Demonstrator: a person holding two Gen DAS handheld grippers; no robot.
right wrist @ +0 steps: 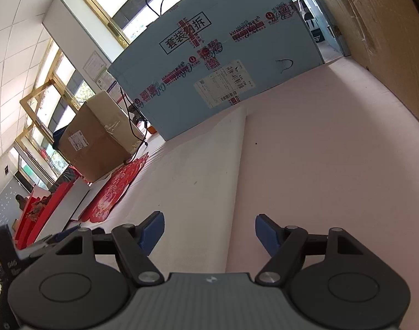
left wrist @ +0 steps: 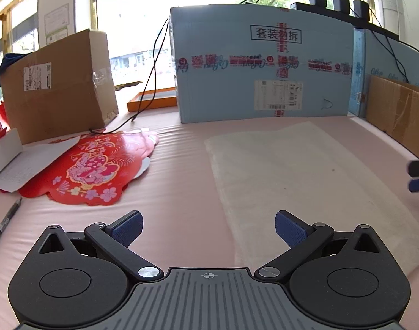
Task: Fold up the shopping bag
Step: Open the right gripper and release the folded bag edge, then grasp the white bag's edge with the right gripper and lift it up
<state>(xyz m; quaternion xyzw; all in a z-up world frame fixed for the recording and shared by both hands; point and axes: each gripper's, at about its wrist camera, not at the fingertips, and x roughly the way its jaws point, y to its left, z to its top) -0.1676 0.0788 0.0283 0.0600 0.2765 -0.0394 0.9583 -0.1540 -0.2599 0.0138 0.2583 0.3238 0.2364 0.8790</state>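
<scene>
Hovering both claws above the pink table (left wrist: 181,165), nothing gripped. Left gripper (left wrist: 208,227) spread wide; white shopping bag (left wrist: 300,181) flat ahead-right. Right gripper (right wrist: 209,232) spread wide over its edge. Next: lower, pinch an edge, I judge.

The left handheld gripper (left wrist: 208,227) has a grey ribbed plastic centre plate marked with a small crosshair, flanked by two round matte black housings, each with a raised disc and a triangular cut-out. Slim black link arms, pinned with silver round-headed screws, carry two fingers faced with blue textured pads (left wrist: 128,229). The right handheld gripper (right wrist: 209,232) is built the same way: grey ribbed plate, black round housings, silver screws, and blue-padded fingers (right wrist: 267,233).
</scene>
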